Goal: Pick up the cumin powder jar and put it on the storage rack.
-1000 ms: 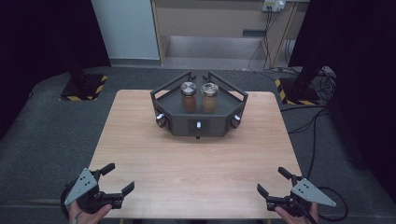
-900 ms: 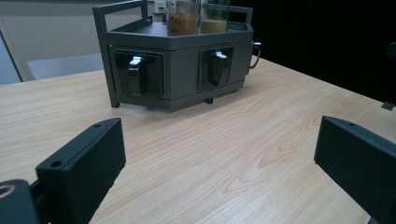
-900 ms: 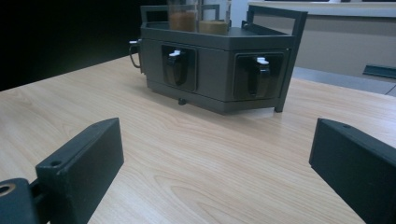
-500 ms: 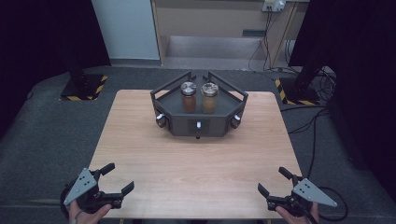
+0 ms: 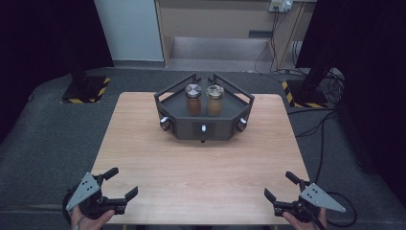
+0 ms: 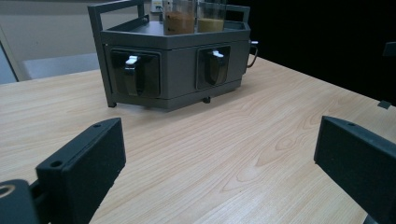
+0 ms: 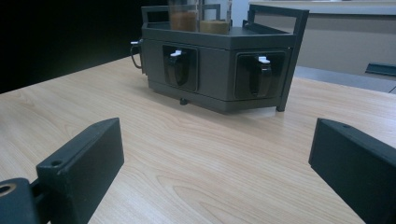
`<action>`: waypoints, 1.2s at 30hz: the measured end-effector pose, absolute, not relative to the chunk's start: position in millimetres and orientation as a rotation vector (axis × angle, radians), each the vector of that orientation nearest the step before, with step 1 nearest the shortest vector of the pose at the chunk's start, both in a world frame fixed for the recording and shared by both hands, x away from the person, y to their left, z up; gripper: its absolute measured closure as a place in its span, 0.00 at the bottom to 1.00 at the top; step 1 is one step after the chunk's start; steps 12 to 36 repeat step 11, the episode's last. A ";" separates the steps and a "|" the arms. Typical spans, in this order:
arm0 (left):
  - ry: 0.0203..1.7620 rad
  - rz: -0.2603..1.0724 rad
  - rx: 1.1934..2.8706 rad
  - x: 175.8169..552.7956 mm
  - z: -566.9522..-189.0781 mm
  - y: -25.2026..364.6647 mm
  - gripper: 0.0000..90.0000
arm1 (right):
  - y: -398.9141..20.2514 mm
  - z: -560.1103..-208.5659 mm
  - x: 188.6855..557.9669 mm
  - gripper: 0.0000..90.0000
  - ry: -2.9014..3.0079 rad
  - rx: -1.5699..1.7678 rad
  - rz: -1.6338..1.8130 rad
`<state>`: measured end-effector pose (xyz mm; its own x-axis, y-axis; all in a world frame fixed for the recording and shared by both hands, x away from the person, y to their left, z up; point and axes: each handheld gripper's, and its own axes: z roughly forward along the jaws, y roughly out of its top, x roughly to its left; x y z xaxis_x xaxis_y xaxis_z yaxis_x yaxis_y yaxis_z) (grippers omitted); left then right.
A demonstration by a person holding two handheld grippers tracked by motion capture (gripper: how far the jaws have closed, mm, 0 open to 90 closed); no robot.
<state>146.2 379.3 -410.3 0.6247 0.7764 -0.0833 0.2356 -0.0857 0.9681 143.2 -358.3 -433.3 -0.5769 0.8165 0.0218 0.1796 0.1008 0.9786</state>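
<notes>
A dark grey angular rack (image 5: 203, 125) stands at the far middle of the wooden table (image 5: 201, 167). Two glass jars with metal lids sit on its top: one with brown powder (image 5: 193, 100) and one with lighter tan powder (image 5: 215, 100). Dial knobs (image 6: 130, 70) with white marks line the rack's front faces (image 7: 176, 65). My left gripper (image 5: 117, 184) hovers open at the near left corner. At the near right corner my right gripper (image 5: 280, 187) is open too. Both point toward the rack (image 6: 177, 60), with only bare wood between their jaws (image 7: 219, 51).
The table's near edge lies just in front of both hands. Grey carpet surrounds the table. Black stands with yellow-striped bases (image 5: 84, 88) sit at the back left and back right (image 5: 306, 91). Cables (image 5: 321, 129) trail on the floor at the right.
</notes>
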 end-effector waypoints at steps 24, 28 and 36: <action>0.847 0.555 1.638 146.5 -409.8 379.2 0.01 | -359.1 -433.5 142.5 0.04 1.833 0.976 1.512; 0.847 0.555 1.638 146.5 -409.8 379.2 0.01 | -359.1 -433.5 142.5 0.04 1.833 0.976 1.512; 0.847 0.555 1.638 146.5 -409.8 379.2 0.01 | -359.1 -433.5 142.5 0.04 1.833 0.976 1.512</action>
